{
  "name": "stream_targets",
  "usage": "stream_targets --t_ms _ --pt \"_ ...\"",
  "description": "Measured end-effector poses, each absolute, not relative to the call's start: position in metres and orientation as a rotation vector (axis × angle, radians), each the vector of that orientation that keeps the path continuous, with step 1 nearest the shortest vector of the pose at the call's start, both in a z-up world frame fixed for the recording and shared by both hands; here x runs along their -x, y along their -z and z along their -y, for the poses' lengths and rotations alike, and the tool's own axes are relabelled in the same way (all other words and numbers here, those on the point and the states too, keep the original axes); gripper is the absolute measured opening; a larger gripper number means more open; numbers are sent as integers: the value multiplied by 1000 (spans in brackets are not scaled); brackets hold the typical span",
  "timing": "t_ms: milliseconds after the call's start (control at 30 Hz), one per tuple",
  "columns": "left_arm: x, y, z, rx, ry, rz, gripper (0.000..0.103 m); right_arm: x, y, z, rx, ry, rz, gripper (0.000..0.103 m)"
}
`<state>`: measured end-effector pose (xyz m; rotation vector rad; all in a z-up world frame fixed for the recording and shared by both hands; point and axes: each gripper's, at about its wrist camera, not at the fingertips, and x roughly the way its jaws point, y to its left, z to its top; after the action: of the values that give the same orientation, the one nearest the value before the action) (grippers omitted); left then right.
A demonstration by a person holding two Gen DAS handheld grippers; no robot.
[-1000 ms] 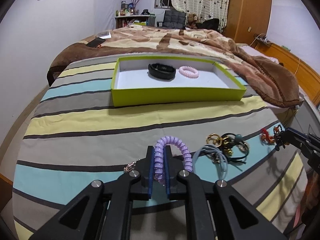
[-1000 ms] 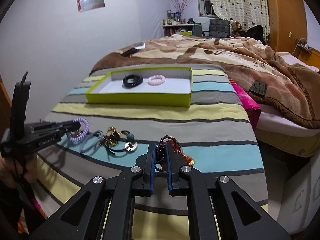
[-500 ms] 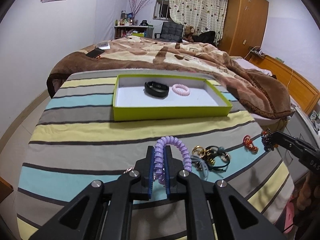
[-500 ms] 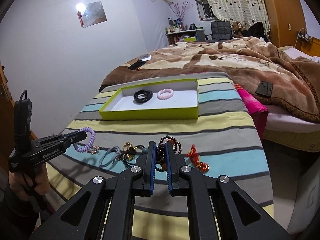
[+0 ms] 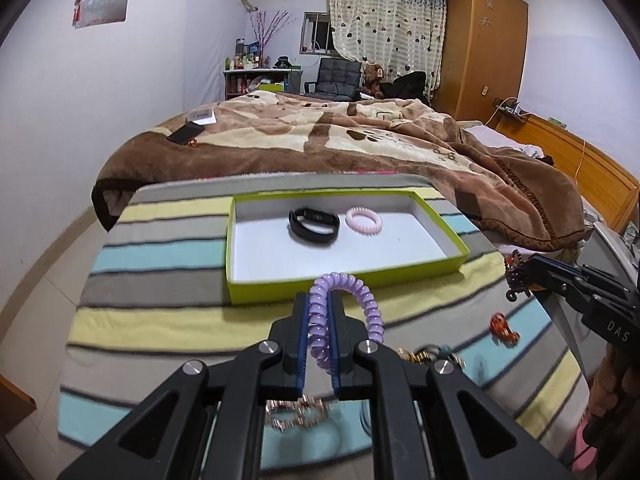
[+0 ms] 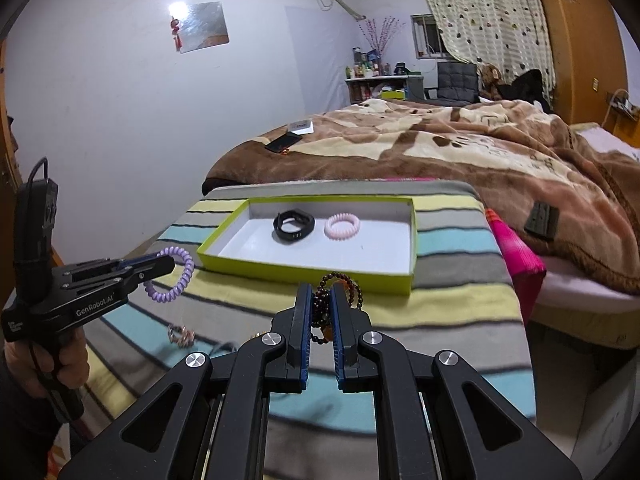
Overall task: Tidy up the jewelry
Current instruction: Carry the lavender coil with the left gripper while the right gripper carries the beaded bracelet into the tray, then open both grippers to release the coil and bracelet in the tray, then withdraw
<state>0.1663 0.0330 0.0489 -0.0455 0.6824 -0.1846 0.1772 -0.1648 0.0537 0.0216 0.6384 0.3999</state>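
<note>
Ahead of both grippers, the green tray (image 5: 344,280) holds a black band (image 5: 314,226) and pink coil (image 5: 363,221). Left gripper (image 5: 320,320) grasps a purple coil (image 5: 370,308); right gripper (image 6: 321,308) clamps a bead bracelet (image 6: 340,284), both above the striped blanket (image 5: 160,320) in a bedroom.

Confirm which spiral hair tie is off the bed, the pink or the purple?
The purple hair tie: pinched in the left gripper, hanging above the striped cover. The pink one lies in the green tray.
</note>
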Motion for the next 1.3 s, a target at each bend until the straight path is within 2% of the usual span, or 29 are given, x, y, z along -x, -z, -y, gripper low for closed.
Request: stream_targets --t_ms 333,767,1300 --pt "-228 -48 -37 22 159 -688 9 -248 -50 152 37 -366 -655 9" --pt "-307 -16 -55 43 83 -776 10 -332 -16 147 47 -330 -750 9" --pt "-347 10 -51 28 37 -856 11 -379 10 144 58 -314 -834 10"
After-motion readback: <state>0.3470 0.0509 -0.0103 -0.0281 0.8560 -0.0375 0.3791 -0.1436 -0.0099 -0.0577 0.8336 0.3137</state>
